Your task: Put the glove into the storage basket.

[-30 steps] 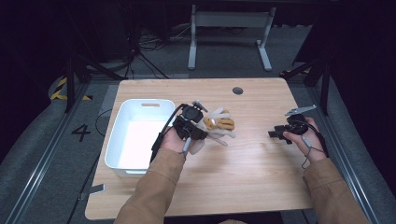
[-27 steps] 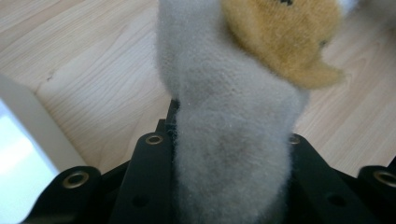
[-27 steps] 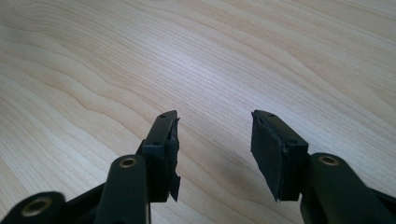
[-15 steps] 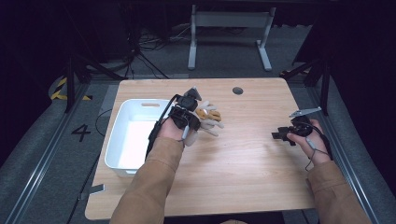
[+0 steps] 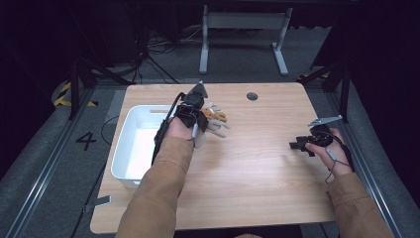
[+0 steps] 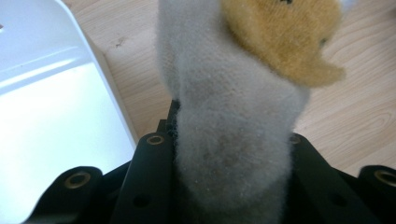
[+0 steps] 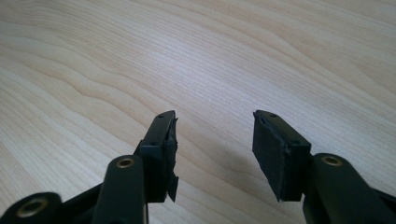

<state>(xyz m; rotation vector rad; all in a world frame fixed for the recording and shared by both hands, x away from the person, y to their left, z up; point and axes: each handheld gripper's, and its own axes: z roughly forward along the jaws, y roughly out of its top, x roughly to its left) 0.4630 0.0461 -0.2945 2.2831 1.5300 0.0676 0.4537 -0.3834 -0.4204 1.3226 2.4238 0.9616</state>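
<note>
In the high view, the left gripper holds a grey and tan plush toy above the wooden table, just right of the white bin. The right gripper hovers well apart near the table's right edge. A dark round grommet sits toward the far edge.

In the left gripper view, the jaws are clamped on the plush toy, the bin's rim close at left.

In the right gripper view, the right gripper has its jaws spread apart over bare wood.
</note>
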